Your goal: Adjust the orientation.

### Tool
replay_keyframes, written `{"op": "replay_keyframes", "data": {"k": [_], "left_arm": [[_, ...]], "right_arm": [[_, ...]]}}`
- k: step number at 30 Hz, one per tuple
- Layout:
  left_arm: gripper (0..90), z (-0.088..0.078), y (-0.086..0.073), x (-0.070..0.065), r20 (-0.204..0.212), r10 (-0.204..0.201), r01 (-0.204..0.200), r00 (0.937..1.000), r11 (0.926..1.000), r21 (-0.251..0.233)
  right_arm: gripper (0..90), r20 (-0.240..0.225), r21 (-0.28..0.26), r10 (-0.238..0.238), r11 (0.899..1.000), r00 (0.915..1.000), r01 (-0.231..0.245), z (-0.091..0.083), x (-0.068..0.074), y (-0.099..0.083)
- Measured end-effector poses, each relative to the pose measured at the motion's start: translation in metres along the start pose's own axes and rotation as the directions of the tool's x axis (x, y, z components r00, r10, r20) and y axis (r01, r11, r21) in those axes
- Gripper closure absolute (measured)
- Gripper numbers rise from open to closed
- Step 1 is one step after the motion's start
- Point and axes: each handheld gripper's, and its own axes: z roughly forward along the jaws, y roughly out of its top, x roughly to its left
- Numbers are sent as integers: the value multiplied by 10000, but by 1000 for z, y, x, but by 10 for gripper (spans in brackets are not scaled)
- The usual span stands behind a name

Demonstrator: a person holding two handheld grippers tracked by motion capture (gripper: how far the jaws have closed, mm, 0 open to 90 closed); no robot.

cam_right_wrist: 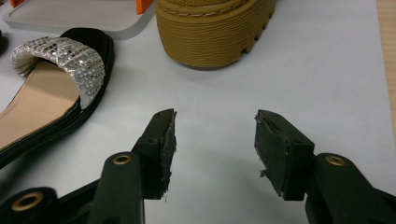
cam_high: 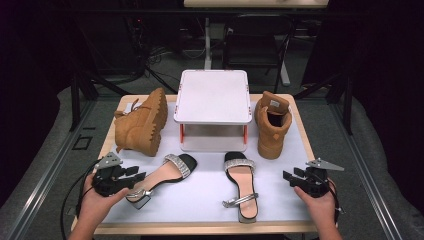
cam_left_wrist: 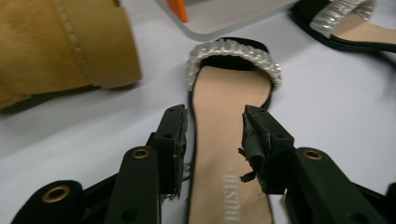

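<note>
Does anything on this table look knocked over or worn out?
Yes. The left tan boot lies tipped on its side, sole showing, while the right boot stands upright. The pads on the left tongs also look frayed at the edges.

- Left hand-held gripper [cam_high: 136,174], gripped in the person's left hand [cam_high: 95,200], has its jaws parted.
- Right hand-held gripper [cam_high: 290,175], in the right hand [cam_high: 317,200], has its jaws apart, nothing between them.
</note>
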Motion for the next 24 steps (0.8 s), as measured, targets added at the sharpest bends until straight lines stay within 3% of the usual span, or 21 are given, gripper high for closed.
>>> {"op": "replay_keyframes", "data": {"k": [4,7,13,16,20,24], "left_arm": [[533,13,8,-10,132,412,-422,9991,9952,881],[494,21,9,-14,-5,568,-564,9984,9920,1128],[483,26,4,-16,-61,327,-321,9994,9965,766],[476,27,-2,-17,-141,364,-353,9992,9970,695],[466,28,-6,-18,-18,335,-333,9994,9974,646],[463,27,-6,-16,2,232,-231,9997,9985,496]], "right_arm": [[469,-39,-22,-173,9998,9998,173,-1,4,1],[467,-108,-25,-362,9993,9993,361,-5,10,2],[482,-633,-176,-794,9968,9948,784,-17,34,2],[489,-1079,-218,-1176,9930,9872,1159,-23,51,2],[532,-1587,-234,-1796,9837,9709,1781,-27,72,0],[559,-1894,-193,-2019,9792,9609,2019,-31,83,-3]]}}
